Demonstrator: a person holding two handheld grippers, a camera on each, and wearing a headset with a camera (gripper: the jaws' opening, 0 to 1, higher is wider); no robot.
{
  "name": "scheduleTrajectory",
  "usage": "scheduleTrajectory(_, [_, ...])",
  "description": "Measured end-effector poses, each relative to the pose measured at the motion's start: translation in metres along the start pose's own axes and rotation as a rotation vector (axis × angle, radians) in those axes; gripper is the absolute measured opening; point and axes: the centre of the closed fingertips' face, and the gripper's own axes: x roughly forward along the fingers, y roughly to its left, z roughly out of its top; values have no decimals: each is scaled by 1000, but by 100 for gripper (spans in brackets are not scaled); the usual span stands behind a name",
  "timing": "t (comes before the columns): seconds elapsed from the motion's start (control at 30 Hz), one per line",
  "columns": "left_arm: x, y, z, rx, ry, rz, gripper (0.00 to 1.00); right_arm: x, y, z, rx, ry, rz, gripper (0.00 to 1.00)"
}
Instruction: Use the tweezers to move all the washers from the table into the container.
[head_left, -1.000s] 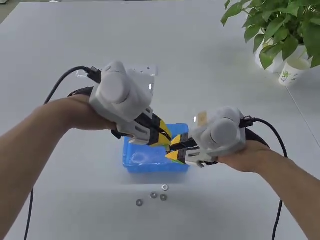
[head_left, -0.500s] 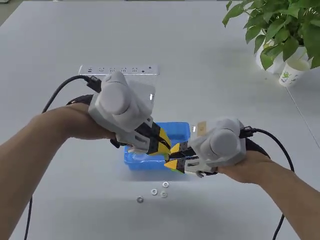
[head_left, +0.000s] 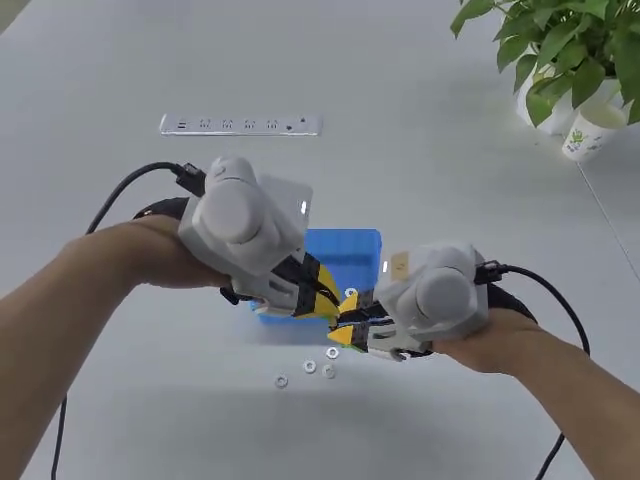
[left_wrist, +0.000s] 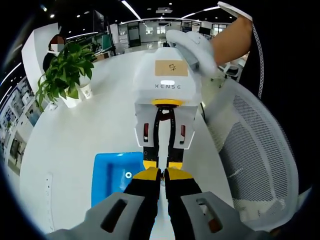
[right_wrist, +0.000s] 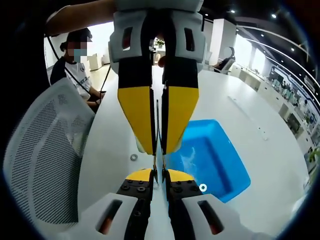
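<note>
– Head view?
– The left gripper (head_left: 328, 298) and right gripper (head_left: 345, 322) meet tip to tip at the blue plastic container's (head_left: 345, 245) near edge; small steel washers (head_left: 309, 368) lie on the white table (head_left: 450, 160) beside it.
– Left gripper view?
– Its jaws are pinched together.
– Right gripper view?
– Both jaw pairs nip the thin steel tweezers (right_wrist: 156, 120); one washer (right_wrist: 202, 188) sits inside the container.
</note>
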Motion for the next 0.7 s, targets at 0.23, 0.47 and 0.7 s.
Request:
scheduleTrajectory(0.23, [6,-8,-6,4,6,-11,7,4,10,-7,11,0,11,11])
scheduleTrajectory(0.47, [10,-15,-11,1,14,-18,7,8,17,-11,17,4,17,12])
scheduleTrajectory(0.7, [13,-20,-15,-6,21,-26,7,12,23,-14,24,4,27,12])
